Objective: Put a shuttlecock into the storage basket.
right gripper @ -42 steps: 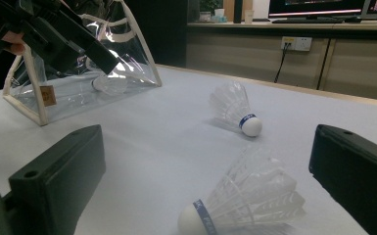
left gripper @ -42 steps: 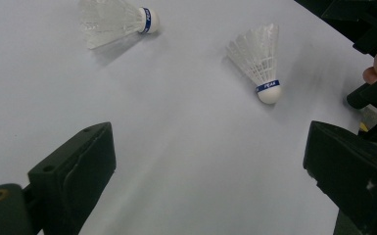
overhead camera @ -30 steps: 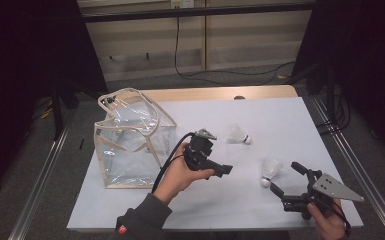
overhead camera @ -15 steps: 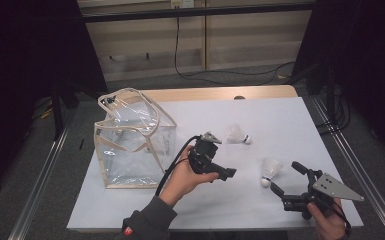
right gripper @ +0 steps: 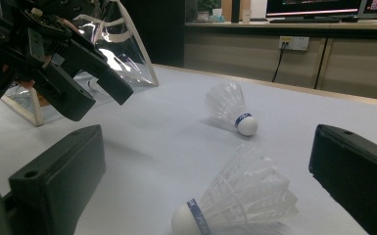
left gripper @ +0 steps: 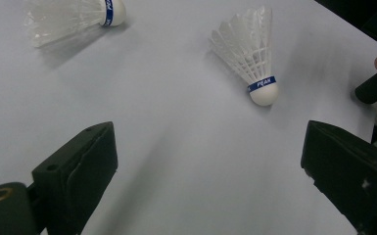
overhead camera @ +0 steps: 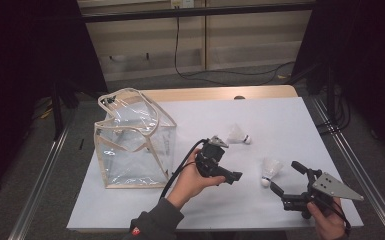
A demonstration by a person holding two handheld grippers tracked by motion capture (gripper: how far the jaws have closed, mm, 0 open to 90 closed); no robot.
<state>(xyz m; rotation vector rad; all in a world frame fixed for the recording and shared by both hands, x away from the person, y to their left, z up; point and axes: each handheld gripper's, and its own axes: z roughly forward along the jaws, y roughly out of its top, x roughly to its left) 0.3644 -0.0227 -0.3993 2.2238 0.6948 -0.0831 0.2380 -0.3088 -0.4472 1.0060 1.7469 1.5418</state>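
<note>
Tongs (left gripper: pixel 210 186) apart, shuttlecock (left gripper: pixel 249 54) band "PEAK"

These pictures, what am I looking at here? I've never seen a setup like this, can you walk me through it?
A person sits at a white table and holds a hand tool in each hand: a gripper with two black jaws.

The high view looks down from above. It shows the left gripper near the middle and the right gripper at the lower right. The other two pictures come from small cameras riding on each gripper, looking out between its own jaws.

On the table lie two white feather shuttlecocks, the near shuttlecock and the far shuttlecock, each with a blue band. At the left stands a clear plastic bag with beige trim.

Both grippers are open and hold nothing.
</note>
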